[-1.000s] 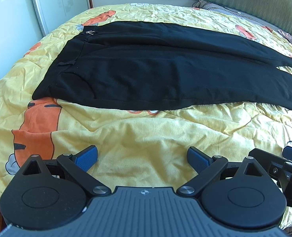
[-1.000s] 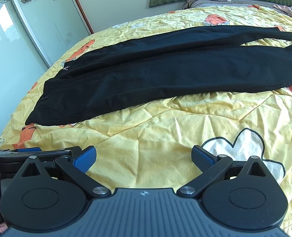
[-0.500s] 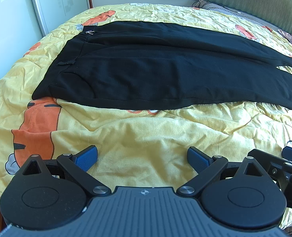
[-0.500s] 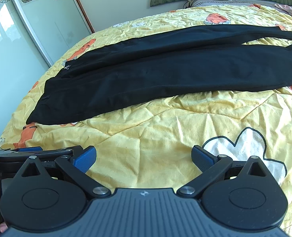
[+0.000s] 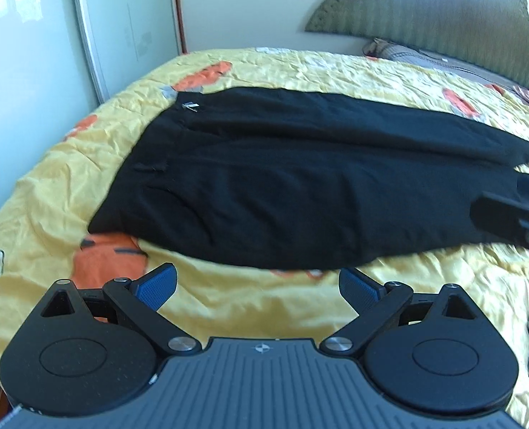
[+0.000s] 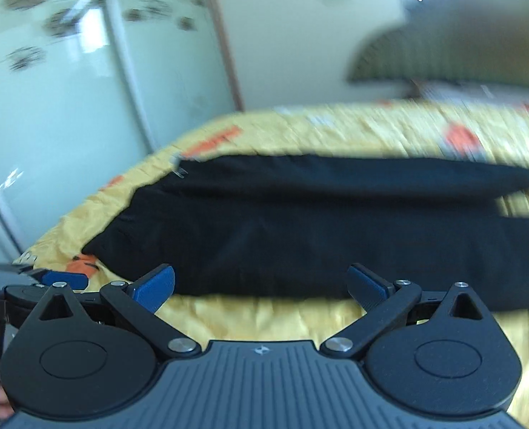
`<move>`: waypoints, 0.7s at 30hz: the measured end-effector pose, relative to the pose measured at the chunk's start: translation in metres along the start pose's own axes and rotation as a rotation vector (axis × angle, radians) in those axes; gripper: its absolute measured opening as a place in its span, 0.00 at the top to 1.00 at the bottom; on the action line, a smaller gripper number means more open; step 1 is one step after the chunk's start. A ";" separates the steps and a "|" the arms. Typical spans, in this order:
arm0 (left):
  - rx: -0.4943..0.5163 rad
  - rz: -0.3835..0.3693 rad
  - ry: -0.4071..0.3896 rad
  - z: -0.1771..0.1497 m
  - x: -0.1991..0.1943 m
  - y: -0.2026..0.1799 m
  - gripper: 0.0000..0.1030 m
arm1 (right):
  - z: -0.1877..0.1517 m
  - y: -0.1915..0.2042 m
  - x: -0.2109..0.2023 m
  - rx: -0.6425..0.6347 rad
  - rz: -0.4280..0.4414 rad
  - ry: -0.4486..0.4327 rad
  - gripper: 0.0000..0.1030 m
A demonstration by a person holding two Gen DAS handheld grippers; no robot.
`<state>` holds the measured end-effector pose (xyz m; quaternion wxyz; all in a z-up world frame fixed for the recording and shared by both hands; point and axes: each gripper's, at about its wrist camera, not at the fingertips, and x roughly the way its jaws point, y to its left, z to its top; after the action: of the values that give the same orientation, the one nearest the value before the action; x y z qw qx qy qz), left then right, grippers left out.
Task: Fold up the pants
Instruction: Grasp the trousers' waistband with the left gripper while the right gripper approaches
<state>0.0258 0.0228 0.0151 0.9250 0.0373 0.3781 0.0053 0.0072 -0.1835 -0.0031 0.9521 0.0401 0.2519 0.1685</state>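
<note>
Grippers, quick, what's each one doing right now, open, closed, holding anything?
Left gripper: open, holding nothing, just short of the black pants.
Right gripper: open, holding nothing, at the pants' near edge.

Daylight is filling both views, bright and cool, and it is glaring off the glossy wardrobe doors (image 6: 50,114) at the left. The left-wrist view is staying fairly sharp — only slight softness is showing on the black pants (image 5: 300,186) and the green headboard (image 5: 425,18). The right-wrist view is smearing heavily sideways: the yellow bedspread (image 6: 336,128) and the door decals are streaking. Fisheye distortion is bending the door frames and bed edge near the borders, and dark corners are vignetting each picture — the pants are reading as a near-featureless black.
</note>
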 end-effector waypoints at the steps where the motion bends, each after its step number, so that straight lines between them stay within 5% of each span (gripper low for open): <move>1: -0.007 0.006 -0.004 0.004 0.003 0.004 0.04 | 0.007 0.002 0.007 -0.063 0.005 -0.029 0.00; 4: -0.044 0.026 -0.001 0.015 0.015 0.016 0.04 | 0.028 0.003 0.039 -0.250 0.048 -0.077 0.00; 8: -0.091 0.053 0.008 0.030 0.031 0.031 0.04 | 0.060 -0.002 0.097 -0.414 0.079 -0.006 0.00; 15: -0.164 0.085 -0.015 0.049 0.048 0.050 0.04 | 0.119 -0.032 0.205 -0.376 0.131 0.048 0.01; 21: -0.157 0.082 0.016 0.063 0.070 0.057 0.04 | 0.141 -0.055 0.303 -0.348 0.209 0.230 0.14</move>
<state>0.1214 0.0780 0.0154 0.9211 -0.0198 0.3819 0.0732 0.3410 -0.1306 -0.0304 0.8871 -0.1183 0.3202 0.3106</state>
